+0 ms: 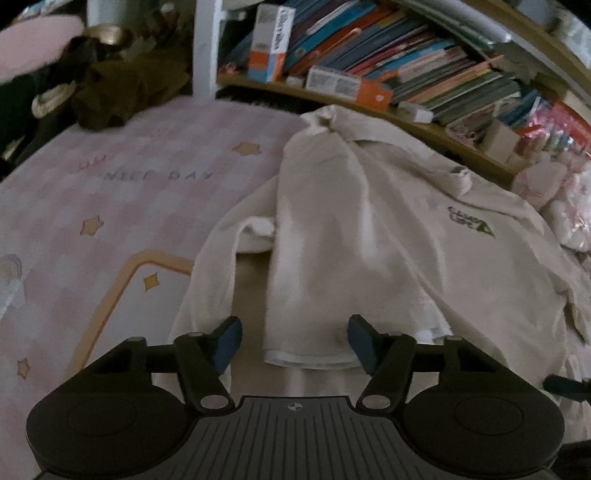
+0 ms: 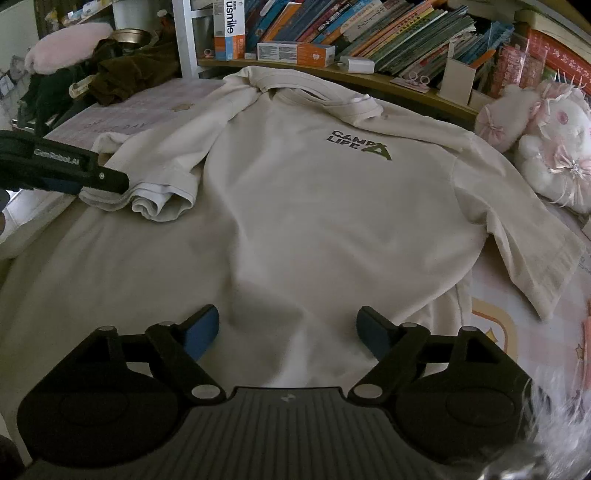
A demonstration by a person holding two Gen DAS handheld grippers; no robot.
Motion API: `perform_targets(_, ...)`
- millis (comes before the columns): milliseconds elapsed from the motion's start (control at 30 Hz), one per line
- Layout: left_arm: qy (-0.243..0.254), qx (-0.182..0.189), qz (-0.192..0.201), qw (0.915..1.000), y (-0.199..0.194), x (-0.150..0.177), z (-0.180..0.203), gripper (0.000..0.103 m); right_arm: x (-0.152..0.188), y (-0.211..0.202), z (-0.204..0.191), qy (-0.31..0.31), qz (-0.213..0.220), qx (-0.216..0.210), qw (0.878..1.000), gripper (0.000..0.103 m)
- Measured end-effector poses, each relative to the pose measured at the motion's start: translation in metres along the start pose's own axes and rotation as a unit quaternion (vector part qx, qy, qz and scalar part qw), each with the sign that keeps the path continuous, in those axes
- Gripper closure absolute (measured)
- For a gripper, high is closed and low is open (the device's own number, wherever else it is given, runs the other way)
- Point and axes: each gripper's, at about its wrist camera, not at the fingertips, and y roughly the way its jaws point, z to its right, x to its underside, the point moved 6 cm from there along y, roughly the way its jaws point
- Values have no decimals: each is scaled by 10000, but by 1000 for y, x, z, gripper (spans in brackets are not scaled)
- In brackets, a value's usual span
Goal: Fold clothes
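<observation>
Cream T-shirt (image 2: 295,206) lies spread front-up across the pink checked bed cover (image 1: 110,192), its collar toward the bookshelf (image 2: 369,33) and its printed chest logo (image 2: 360,146) on the half nearer the plush toy (image 2: 546,147). One shirt is on the cover, with two grippers over it. The sleeve on the far side from the plush toy is folded in over the body, and the left gripper (image 1: 293,341) hovers low at that sleeve's hem (image 1: 310,360), tilted downward; its blue pads stand apart on either side of the hem, and although the picture is blurred there, they seem not to press the cloth. The right gripper (image 2: 288,332) hangs above the lower middle of the shirt, also pitched downward, its jaws standing wide with only flat fabric showing between them and nothing held. In the right wrist view the left gripper's black body comes in from the side away from the plush toy, its tip at the bunched sleeve end. The other sleeve (image 2: 524,236) lies flat and unfolded, reaching toward the plush toy. A brown garment (image 2: 122,74) is heaped beyond the shirt's collar, beside the bookshelf.
</observation>
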Motion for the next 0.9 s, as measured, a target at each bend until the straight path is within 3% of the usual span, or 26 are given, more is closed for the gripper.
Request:
perform_targets(67, -76, 41, -6, 10000, 2, 0, -3, 49, 0, 0, 0, -4, -7, -2, 10000, 21)
perform_targets(200, -117, 426, -146, 9989, 5, -1, -2, 95, 0, 0, 0, 12, -3, 30, 10000, 21)
perform_targets(367, 240, 790, 2, 9966, -18, -22, 1, 100, 1, 1, 0, 63, 2, 85, 9999, 19)
perform_targets(500, 623, 713, 572, 9939, -42, -71, -19, 100, 1, 1, 0, 126, -15, 141, 9998, 18)
perform_targets(633, 827, 151, 1047, 9909, -38, -135, -64, 100, 0, 3, 0, 196, -41, 210, 9996, 17)
perform_targets(733, 774, -522, 1266, 9875, -16, -185, -111, 100, 0, 4, -1, 262, -74, 270, 9993, 16)
perform_targets(900, 242, -1506, 1187, 9811, 25, -235, -184, 100, -1, 7, -2, 388, -133, 387, 9984, 15)
